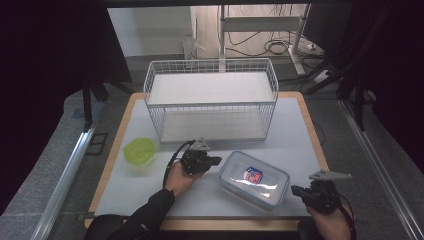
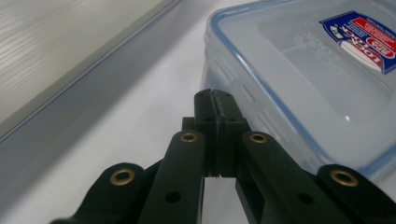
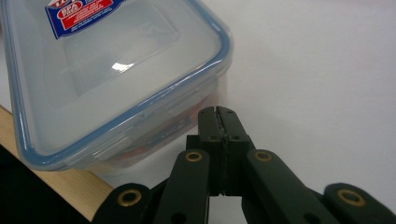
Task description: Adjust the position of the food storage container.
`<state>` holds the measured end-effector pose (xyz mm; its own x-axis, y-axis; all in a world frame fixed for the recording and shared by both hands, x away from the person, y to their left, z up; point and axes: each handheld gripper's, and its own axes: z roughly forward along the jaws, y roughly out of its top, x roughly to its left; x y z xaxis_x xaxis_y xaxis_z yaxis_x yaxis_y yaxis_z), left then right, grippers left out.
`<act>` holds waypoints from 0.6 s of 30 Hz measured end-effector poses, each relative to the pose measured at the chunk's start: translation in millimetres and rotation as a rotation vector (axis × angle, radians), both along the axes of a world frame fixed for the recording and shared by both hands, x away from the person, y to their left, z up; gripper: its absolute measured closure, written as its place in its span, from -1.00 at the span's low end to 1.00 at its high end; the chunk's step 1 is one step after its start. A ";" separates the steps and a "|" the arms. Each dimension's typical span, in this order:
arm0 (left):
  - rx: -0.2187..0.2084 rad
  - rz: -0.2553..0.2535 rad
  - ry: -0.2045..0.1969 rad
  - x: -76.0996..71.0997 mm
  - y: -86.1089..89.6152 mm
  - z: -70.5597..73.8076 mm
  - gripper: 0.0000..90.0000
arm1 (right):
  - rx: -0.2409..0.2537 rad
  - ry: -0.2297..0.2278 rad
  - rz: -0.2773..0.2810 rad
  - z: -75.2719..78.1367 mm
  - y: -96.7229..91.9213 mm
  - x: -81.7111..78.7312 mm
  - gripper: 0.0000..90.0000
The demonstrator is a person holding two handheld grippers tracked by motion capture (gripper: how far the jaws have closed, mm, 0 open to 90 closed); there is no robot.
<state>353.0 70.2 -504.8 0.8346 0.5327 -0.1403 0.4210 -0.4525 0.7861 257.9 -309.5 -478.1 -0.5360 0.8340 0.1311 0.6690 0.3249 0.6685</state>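
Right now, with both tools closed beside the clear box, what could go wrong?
1. Both tools are shut; the left tool and right tool flank the clear lidded box, so they could shove it rather than grip it.
2. The box sits near the table's front edge; a push might tip it off.

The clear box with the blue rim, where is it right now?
In the high view the clear box lies on the white table near its front edge, between the left gripper and right gripper, in front of the wire rack.
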 end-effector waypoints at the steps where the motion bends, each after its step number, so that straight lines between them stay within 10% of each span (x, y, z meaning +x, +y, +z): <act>1: 0.003 -0.009 0.002 0.2 -1.4 0.3 0.99 | 0.006 0.007 0.007 -0.2 1.5 0.5 1.00; 18: 0.003 0.051 0.049 -9.4 15.2 -3.6 0.99 | -0.014 0.052 0.050 -6.8 21.6 28.5 1.00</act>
<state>343.6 85.5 -508.4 0.7985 0.5748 -0.1789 0.4816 -0.4317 0.7627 286.5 -287.9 -484.9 -0.5696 0.8083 0.1490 0.6858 0.3674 0.6282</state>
